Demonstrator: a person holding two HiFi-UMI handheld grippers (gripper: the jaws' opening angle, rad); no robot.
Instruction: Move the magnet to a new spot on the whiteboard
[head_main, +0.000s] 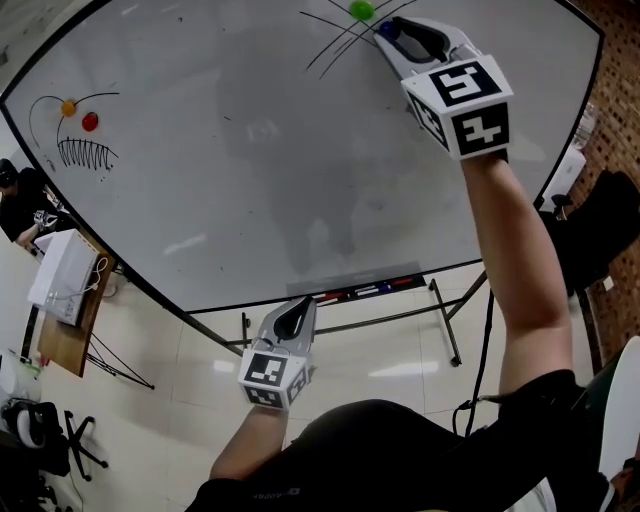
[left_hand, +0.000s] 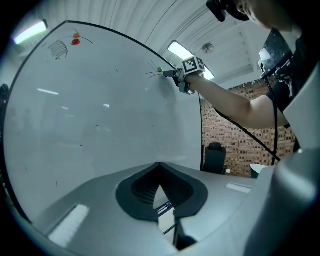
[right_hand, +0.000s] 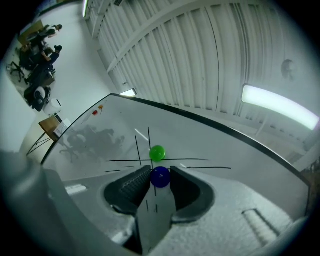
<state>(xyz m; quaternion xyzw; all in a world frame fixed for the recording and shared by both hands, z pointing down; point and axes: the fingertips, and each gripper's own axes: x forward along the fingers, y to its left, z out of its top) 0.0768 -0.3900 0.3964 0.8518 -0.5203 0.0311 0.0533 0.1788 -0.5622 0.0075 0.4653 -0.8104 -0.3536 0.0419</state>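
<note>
Bright room with pale floor and brick.
Glossy pale floor tiles (head_main: 400, 370) fill the lower frame. A wooden desk (head_main: 62, 345) stands at lower left, a black chair (head_main: 600, 235) at the right edge, and a brick wall (head_main: 615, 50) at upper right. Overhead, a ribbed white ceiling (right_hand: 200, 55) carries a long light strip (right_hand: 280, 112).

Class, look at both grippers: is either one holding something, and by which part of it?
The right gripper holds the blue magnet at its jaw tips, pinched by two opposite sides. The left gripper is shut and holds nothing.
</note>
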